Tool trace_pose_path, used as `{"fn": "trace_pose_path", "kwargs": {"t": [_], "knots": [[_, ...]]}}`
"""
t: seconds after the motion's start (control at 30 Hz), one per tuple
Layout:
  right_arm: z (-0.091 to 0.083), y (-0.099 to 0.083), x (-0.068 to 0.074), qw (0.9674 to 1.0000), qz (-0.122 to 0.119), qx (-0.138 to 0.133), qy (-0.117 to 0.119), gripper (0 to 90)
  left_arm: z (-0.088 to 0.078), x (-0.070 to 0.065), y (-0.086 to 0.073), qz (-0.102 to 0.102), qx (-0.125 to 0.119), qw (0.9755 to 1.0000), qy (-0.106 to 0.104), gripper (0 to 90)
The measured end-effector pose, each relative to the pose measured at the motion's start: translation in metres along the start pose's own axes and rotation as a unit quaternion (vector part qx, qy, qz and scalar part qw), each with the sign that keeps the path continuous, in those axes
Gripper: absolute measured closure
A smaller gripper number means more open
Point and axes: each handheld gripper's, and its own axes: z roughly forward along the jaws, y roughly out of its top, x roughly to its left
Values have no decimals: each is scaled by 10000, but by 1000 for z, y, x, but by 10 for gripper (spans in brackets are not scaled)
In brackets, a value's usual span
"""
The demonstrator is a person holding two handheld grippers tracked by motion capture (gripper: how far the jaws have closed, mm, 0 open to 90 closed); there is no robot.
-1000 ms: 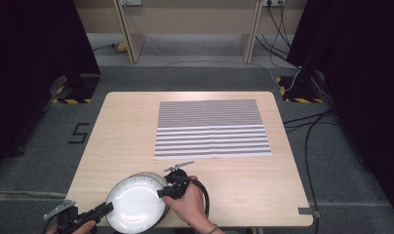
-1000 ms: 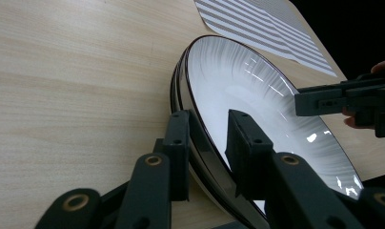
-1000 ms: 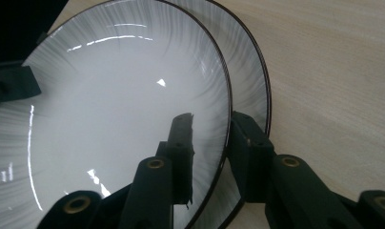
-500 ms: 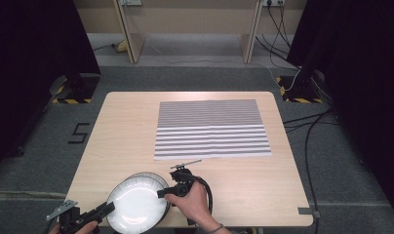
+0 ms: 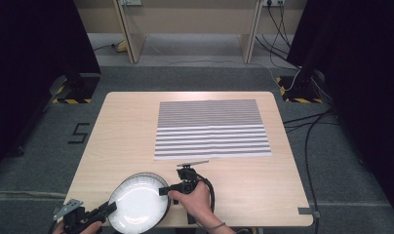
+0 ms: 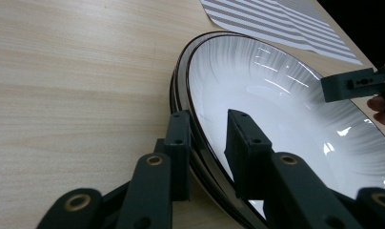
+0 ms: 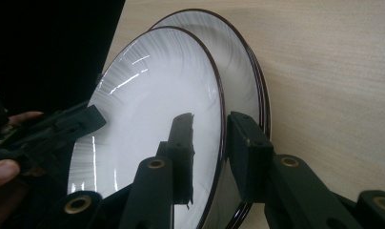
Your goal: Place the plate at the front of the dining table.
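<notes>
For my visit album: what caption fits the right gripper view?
Right gripper straddling the rim of the upper white plate, lifted off the plate beneath.

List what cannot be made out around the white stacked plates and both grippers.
1. Count of white, dark-rimmed ceramic plates: high view, the top one covers the rest.
2. Whether the right gripper presses the top plate: right gripper view, its jaws, just closing, cover the contact.
3. Left gripper rear: high view, cut by the bottom edge.
</notes>
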Motion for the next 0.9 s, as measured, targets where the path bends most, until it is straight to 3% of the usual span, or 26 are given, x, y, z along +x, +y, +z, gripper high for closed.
{"fn": "trace_pose_path", "kwargs": {"t": [0.17,0.27,0.47,0.57,0.7,0.9], "knots": [[4,1,9,9970,-515,12,-583,830,3,0,3,95,-13,9999,102,718],[6,4,9,9957,-642,-23,-672,845,5,0,4,125,-25,9998,138,724],[9,11,0,9983,-390,-162,-397,863,9,6,5,1,-150,9999,-36,712],[9,13,-1,9985,-393,-154,-349,862,10,9,6,-45,-297,9994,-156,691],[8,13,-8,9997,-145,-181,-63,856,8,9,8,-83,-423,9988,-236,665],[6,12,-13,9997,3,-179,171,850,4,9,10,-66,-614,9976,-312,621]]}}
